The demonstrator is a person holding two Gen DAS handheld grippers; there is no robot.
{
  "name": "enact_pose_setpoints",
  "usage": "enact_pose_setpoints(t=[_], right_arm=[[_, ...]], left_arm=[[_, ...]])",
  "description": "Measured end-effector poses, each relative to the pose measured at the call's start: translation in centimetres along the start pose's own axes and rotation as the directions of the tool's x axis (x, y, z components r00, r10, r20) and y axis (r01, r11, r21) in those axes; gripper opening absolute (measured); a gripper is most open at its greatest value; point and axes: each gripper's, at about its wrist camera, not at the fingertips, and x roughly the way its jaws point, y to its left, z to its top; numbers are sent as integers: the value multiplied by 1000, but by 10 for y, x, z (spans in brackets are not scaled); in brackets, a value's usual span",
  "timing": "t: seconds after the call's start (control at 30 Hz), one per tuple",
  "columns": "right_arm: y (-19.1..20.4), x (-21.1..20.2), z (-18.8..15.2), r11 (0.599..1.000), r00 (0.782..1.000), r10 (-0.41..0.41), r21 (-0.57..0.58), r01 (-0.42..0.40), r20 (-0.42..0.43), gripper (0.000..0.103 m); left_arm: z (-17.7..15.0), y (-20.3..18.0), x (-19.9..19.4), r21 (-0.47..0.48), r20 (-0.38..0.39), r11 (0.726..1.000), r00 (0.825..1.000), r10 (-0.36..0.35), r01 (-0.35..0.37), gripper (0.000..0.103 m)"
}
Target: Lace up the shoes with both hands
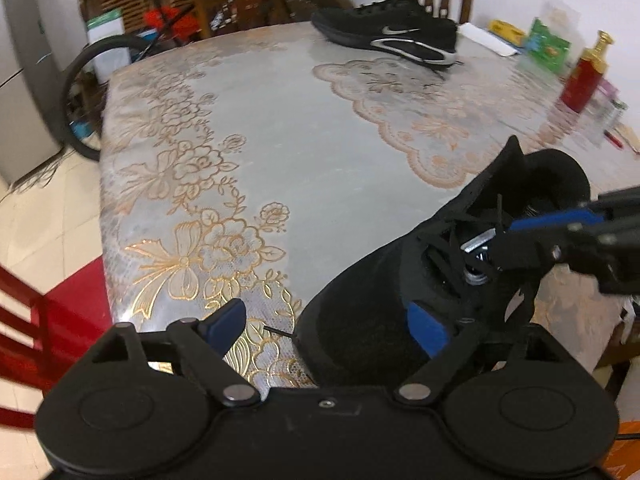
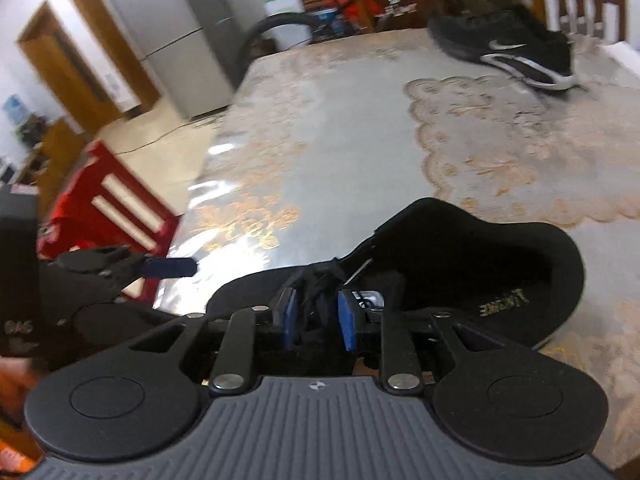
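A black sneaker (image 1: 372, 292) lies on the table's near part, toe toward the near edge, collar open and raised behind; its black laces (image 2: 320, 280) sit loose and tangled over the tongue; a second black sneaker (image 1: 390, 32), with white swoosh and silver sole trim, rests at the far edge, well apart.

1. Desk (image 1: 280, 128) centre and left: bare, open passage
2. Near right edge: black shoe (image 1: 372, 300), right tongs (image 1: 496, 240) over its laces, blocking entry from the right
3. Far edge: second shoe (image 1: 388, 34)
4. Right margin: red bottle (image 1: 584, 76) and clutter narrow the way
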Motion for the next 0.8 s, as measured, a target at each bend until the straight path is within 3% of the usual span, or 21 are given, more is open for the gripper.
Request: enact_pose_setpoints(t=[0.13,0.4,0.53,0.63,0.7,0.8], right_arm=[[8,4,-1,995,995,-99,23,99,10,26],[19,15,-5,975,976,-219,-22,219,13,22],[25,7,-5,964,967,-252,-74,255,45,3],[30,0,-5,952,959,-274,-119,281,77,3],[37,-7,-5,903,943,-310,-273,333,123,3],[44,-10,-7,789,926,-338,-486,375,166,3]], left_arm=[[-2,7,1,39,14,998,999,-47,47,87],[-4,17,3,92,19,989,993,-117,115,87],[-3,19,4,119,27,985,991,-128,124,88],[-1,19,4,133,32,983,990,-134,129,88],[1,19,5,137,32,982,990,-137,132,88],[3,17,8,139,30,981,990,-140,135,88]])
